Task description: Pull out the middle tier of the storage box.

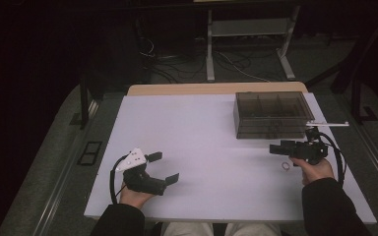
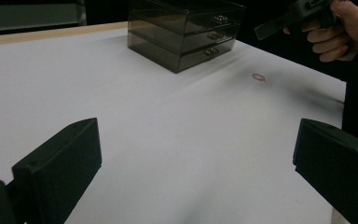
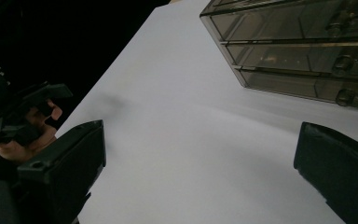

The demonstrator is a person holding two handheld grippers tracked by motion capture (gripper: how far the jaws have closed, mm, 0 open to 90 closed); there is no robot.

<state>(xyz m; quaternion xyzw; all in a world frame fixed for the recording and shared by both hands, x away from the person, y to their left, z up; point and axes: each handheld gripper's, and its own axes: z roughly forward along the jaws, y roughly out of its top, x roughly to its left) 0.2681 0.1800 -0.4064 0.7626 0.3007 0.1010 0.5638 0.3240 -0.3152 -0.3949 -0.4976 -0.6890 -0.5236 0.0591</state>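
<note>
A smoky see-through drawer box (image 1: 270, 115) with three drawers stands at the back right of the white table (image 1: 202, 142). A small ring (image 1: 284, 166) lies flat on the table in front of it, just left of the person's right hand. My right gripper (image 1: 278, 147) hovers over the ring, pointing left, jaws wide open and empty. My left gripper (image 1: 163, 168) is at the front left, open and empty, aimed at the box. The left gripper view shows the box (image 2: 182, 37) and the ring (image 2: 258, 76) beyond its jaws. The right gripper view has the box's drawer fronts (image 3: 298, 51) at upper right.
Table legs and loose cables (image 1: 236, 61) lie on the dark floor behind the table. A wooden strip (image 1: 216, 89) runs along the table's far edge. Bare white surface spans the middle and left. The other gripper (image 2: 289, 16) appears at upper right in the left gripper view.
</note>
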